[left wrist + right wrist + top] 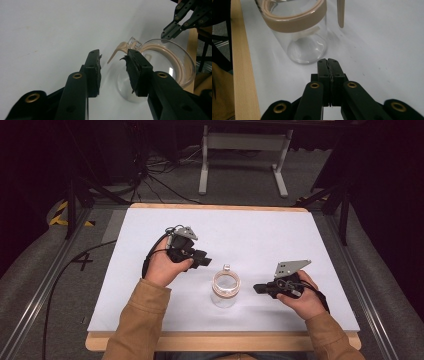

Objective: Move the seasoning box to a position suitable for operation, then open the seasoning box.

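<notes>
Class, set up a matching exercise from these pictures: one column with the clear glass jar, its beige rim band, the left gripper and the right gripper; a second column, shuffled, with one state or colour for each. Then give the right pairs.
Column one:
1. clear glass jar
2. beige rim band
3. left gripper
4. right gripper

Column two:
A. jaws pressed together
B. stands upright between the two grippers
C. jaws apart, nothing between them
D. tan-coloured, circling the jar's mouth

Pairs: 1-B, 2-D, 3-C, 4-A
</notes>
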`<state>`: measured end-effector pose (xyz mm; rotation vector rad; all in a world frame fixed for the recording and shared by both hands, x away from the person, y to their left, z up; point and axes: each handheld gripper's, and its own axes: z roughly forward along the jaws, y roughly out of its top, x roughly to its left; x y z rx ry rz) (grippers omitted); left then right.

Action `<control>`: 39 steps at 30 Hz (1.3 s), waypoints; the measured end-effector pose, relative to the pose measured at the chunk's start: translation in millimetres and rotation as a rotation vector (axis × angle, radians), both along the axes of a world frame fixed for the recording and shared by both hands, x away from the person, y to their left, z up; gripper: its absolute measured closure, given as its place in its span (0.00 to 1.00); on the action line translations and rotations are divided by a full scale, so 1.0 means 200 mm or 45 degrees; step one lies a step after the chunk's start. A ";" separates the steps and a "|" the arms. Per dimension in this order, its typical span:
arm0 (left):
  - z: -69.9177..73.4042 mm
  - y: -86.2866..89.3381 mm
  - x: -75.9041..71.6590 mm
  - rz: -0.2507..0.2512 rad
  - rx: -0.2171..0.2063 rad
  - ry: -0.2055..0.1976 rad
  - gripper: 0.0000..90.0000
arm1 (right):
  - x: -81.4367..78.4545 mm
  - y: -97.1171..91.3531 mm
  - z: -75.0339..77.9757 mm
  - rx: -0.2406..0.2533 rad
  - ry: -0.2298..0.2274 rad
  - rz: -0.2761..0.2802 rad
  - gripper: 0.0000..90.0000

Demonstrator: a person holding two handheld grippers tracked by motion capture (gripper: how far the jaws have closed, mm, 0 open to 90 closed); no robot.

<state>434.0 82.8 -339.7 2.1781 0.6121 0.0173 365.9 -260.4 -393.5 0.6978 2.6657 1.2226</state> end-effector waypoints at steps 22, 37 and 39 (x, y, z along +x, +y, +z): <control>-0.15 -0.16 0.05 -0.095 -0.217 0.028 0.88 | -0.04 0.08 -0.07 -0.041 0.045 0.050 1.00; -0.19 -0.19 0.06 -0.101 -0.297 0.061 0.97 | -0.06 0.12 -0.07 -0.034 0.046 0.082 1.00; -0.19 -0.19 0.06 -0.102 -0.292 0.061 0.97 | -0.06 0.12 -0.06 -0.029 0.042 0.083 1.00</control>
